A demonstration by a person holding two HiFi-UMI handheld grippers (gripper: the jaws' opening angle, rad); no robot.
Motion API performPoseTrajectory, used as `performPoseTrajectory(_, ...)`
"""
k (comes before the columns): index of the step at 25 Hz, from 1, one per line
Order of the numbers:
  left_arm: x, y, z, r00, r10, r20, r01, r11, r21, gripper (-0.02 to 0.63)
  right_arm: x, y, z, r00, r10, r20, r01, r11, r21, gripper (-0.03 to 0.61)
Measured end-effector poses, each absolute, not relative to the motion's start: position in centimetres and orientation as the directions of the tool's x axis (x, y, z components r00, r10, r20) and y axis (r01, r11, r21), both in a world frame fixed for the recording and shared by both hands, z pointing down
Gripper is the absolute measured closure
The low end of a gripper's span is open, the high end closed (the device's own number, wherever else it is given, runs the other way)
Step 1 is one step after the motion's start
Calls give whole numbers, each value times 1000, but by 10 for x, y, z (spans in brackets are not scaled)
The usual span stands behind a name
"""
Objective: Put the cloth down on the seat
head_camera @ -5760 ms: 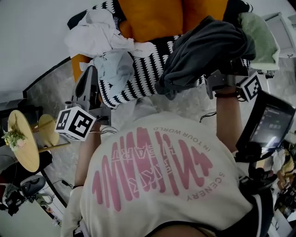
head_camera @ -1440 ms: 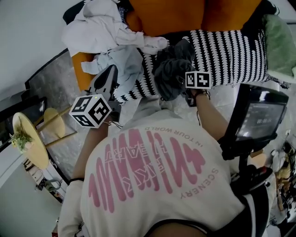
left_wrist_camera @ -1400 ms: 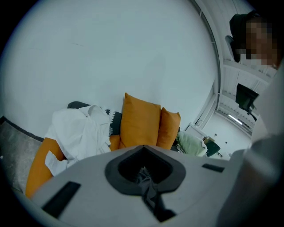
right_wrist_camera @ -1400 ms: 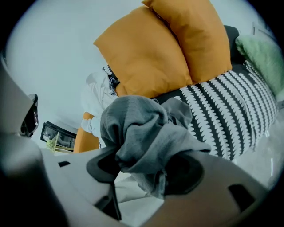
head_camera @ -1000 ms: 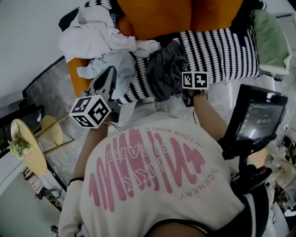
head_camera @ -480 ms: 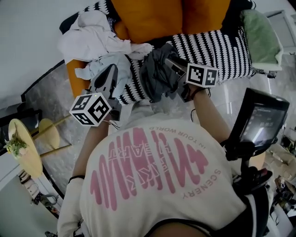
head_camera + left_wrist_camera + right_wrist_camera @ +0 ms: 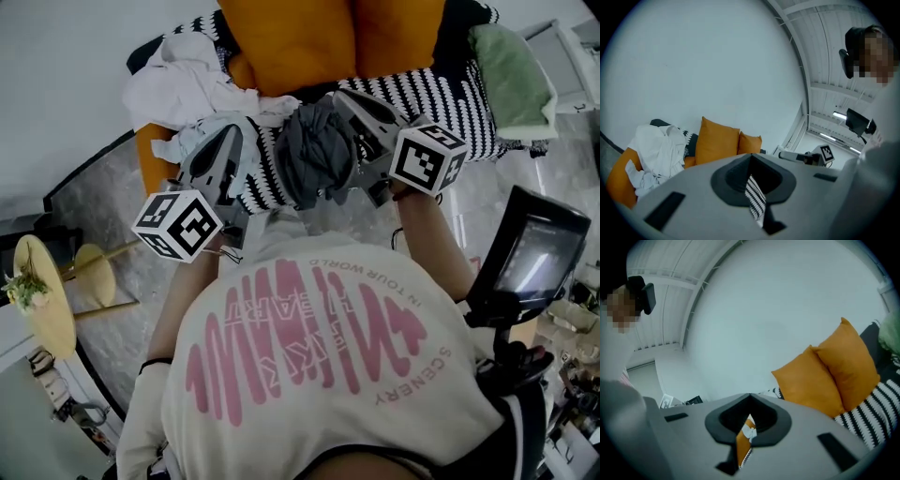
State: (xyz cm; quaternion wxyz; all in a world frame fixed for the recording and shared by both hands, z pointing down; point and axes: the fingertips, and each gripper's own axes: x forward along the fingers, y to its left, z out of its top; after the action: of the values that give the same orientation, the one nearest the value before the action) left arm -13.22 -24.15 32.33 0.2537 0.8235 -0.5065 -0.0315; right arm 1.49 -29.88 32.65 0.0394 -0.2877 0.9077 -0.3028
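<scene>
Looking down from the head view, the grey cloth (image 7: 314, 155) lies bunched at the front edge of the seat (image 7: 153, 152), on a striped throw (image 7: 450, 98), free of both tools. The left gripper (image 7: 231, 131) hangs just left of it. The right gripper (image 7: 341, 96) hangs over its right side and hides part of it. White clothes (image 7: 183, 80) are heaped at the seat's left end, orange cushions (image 7: 309, 37) stand along the back, and a green cloth (image 7: 506, 75) lies at the right end. A screen (image 7: 534, 258) stands off the front right corner.

In the left gripper view, its jaws meet, with stripes showing through the slit. The white clothes and cushions lie beyond.

In the right gripper view, its jaws have just been closing and now meet on nothing. Cushions and throw fill the right.
</scene>
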Motion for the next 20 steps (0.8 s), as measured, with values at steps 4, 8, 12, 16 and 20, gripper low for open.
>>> performPoseTrajectory(4, -126, -223, 309, 487, -857, 167, -813, -375, 445, 606, 35, -287, 289, -816, -577, 1, -477, 674, -563, 569)
performPoseTrajectory(8, -124, -211, 301, 481, -864, 148, -818, -381, 431, 606, 54, -277, 277, -804, -594, -42, -475, 682, -556, 569)
performPoseTrajectory(12, -118, -200, 299, 483, -865, 139, -817, -388, 426, 606, 65, -265, 278, -796, -604, -36, -488, 677, -551, 569)
performPoseTrajectory(16, -109, -194, 298, 490, -861, 136, -815, -398, 422, 606, 69, -257, 276, -805, -591, -41, -484, 696, -531, 569)
performPoseTrajectory(20, -106, -190, 296, 496, -858, 135, -816, -408, 410, 606, 72, -253, 275, -808, -587, -49, -474, 697, -537, 569)
